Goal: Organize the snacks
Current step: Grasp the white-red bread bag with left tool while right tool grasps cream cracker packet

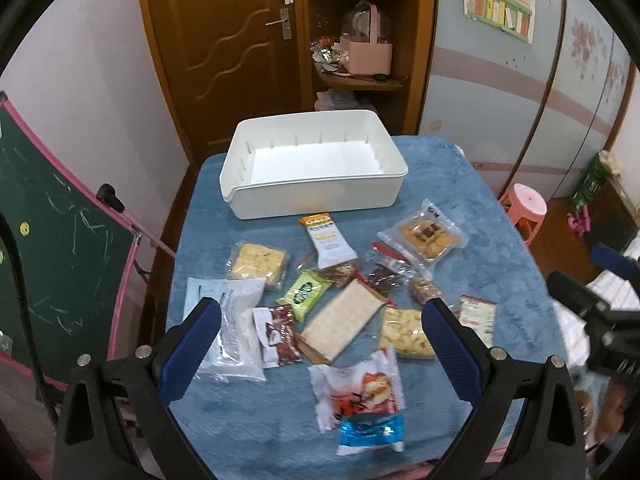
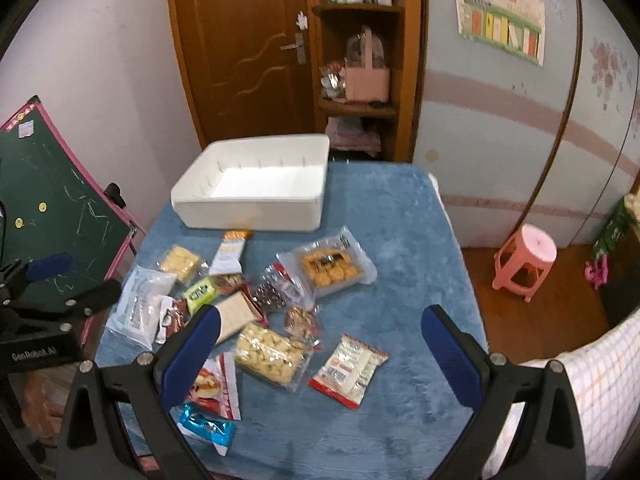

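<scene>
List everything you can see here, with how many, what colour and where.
storage bin: one, white, empty, far end of table.
table cover: one, blue, under everything.
snack packets: about a dozen, mixed colours, loose on the cover in front of the bin.
stool: one, pink, floor to the right.
chalkboard: one, green, pink frame, left.
door: one, brown wood, behind.
left gripper: open, above the packets.
right gripper: open, above the packets.

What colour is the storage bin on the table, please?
The bin is plain white, clearest in the left wrist view.
</scene>
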Action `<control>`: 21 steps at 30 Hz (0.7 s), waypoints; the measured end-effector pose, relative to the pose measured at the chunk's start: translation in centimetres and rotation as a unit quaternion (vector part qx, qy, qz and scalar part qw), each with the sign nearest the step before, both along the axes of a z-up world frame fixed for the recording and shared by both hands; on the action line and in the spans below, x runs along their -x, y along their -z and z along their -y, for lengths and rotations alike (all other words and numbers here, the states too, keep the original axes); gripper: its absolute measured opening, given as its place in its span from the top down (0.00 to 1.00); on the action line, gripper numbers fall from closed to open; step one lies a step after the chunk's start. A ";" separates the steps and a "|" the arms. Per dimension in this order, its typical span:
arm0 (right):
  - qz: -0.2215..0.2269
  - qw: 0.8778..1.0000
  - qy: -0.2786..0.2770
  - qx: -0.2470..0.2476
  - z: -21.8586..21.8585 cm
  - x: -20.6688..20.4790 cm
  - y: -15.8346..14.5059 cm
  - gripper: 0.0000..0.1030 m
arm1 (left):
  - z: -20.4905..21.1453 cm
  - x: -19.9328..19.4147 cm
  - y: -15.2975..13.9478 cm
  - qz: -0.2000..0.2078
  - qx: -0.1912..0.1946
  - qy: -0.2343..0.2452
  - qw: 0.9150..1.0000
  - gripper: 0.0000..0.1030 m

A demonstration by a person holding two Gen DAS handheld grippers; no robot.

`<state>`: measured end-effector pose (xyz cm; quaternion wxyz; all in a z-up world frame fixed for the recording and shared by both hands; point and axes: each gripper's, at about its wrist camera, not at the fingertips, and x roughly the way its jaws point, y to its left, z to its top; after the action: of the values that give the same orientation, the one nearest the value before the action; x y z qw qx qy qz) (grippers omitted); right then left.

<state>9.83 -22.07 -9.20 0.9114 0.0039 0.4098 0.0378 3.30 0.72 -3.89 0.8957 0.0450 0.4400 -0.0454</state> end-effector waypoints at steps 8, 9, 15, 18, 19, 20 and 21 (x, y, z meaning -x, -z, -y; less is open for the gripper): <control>-0.079 0.996 0.040 -0.032 3.8 -2.3 5.0 0.02 | 0.0 -1.0 4.4 -0.049 -0.007 0.058 0.997 0.03; -0.091 0.994 0.046 -0.032 4.1 -2.5 5.7 0.02 | 0.2 -0.9 5.0 -0.057 -0.006 0.073 0.996 0.03; -0.148 0.986 0.078 -0.017 5.2 -3.4 10.1 0.08 | 1.9 -0.6 9.3 -0.093 -0.026 0.158 0.983 0.03; -0.171 0.981 0.095 -0.017 5.9 -4.0 12.2 0.12 | 2.3 -0.4 11.0 -0.106 -0.037 0.181 0.977 0.03; -0.178 0.979 0.098 -0.019 6.0 -4.2 12.8 0.12 | 2.4 -0.6 11.7 -0.113 -0.041 0.188 0.975 0.03; -0.185 0.977 0.102 -0.018 6.0 -4.3 13.5 0.13 | 2.6 -0.7 12.3 -0.119 -0.044 0.192 0.973 0.03; -0.189 0.976 0.104 -0.016 6.0 -4.5 14.1 0.14 | 2.6 -0.8 12.9 -0.125 -0.046 0.198 0.971 0.03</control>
<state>14.36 -28.05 -23.28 0.8161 0.0682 0.5714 -0.0524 4.07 -1.93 -16.82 0.8036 0.1669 0.5324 -0.2071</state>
